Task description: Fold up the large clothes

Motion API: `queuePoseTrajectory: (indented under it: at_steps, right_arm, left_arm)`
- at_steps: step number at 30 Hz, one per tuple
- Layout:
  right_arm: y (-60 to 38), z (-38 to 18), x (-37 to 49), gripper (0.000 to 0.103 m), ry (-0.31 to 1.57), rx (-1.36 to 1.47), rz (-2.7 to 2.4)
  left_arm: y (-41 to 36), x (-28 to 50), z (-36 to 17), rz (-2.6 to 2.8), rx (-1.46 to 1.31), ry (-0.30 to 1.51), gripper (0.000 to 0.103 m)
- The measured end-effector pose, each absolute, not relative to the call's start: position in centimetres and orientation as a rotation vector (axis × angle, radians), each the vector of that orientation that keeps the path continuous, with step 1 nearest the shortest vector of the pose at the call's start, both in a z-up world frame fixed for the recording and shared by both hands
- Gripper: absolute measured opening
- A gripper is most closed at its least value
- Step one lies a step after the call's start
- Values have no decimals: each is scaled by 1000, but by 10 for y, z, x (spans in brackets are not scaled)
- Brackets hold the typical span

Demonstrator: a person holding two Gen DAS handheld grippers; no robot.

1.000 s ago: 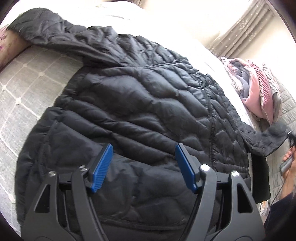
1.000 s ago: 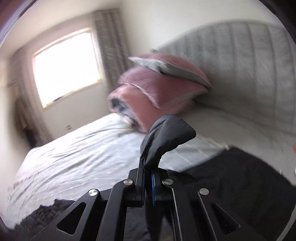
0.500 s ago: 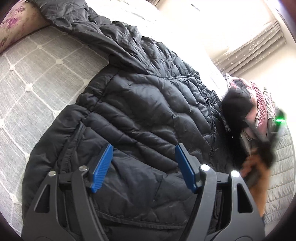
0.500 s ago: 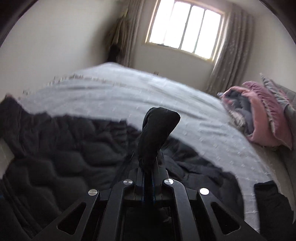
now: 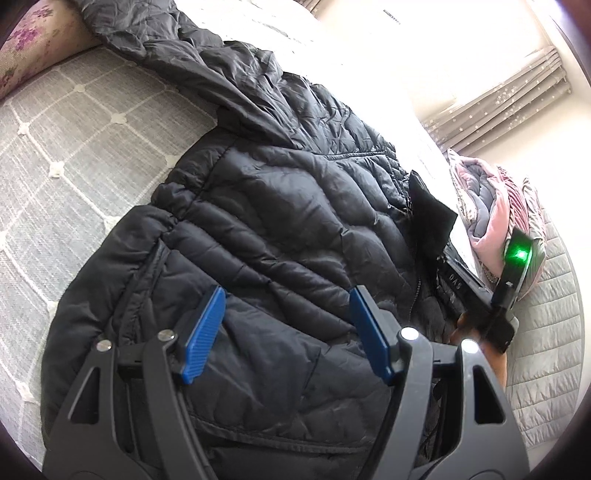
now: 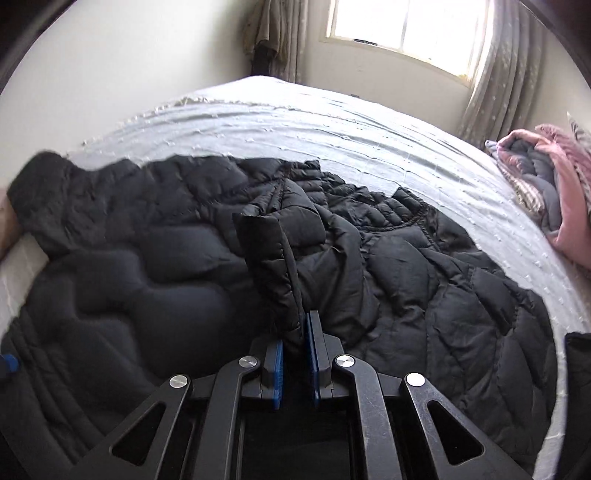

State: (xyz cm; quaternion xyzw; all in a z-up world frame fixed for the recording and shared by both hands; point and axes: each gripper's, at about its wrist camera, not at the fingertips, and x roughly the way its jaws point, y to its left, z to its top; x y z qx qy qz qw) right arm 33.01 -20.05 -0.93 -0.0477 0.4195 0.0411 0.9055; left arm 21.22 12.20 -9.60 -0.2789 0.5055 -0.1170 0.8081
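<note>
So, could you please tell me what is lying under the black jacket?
The jacket lies spread on a grey quilted bedspread, which shows around its edges. Whatever sits beneath its middle is covered and cannot be seen.

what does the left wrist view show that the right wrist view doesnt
Only the left wrist view: the open left gripper, empty above the jacket, and a floral cushion. Only the right wrist view: the window and the right gripper, its jaws opening with the sleeve cuff between them. Both show the jacket, bed and pink bedding.
</note>
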Motion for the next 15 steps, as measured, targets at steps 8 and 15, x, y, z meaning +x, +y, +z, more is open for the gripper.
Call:
queuePoseTrajectory:
  at_steps: [8,15]
  right_arm:
    - [-186,-24,333,15,953,-102,150]
    - [-199,-11,322,82,927,194,301]
  left_arm:
    - [123,211,-95,-242,-606,1077,70]
    - [124,209,-92,-223,-596,1056,70]
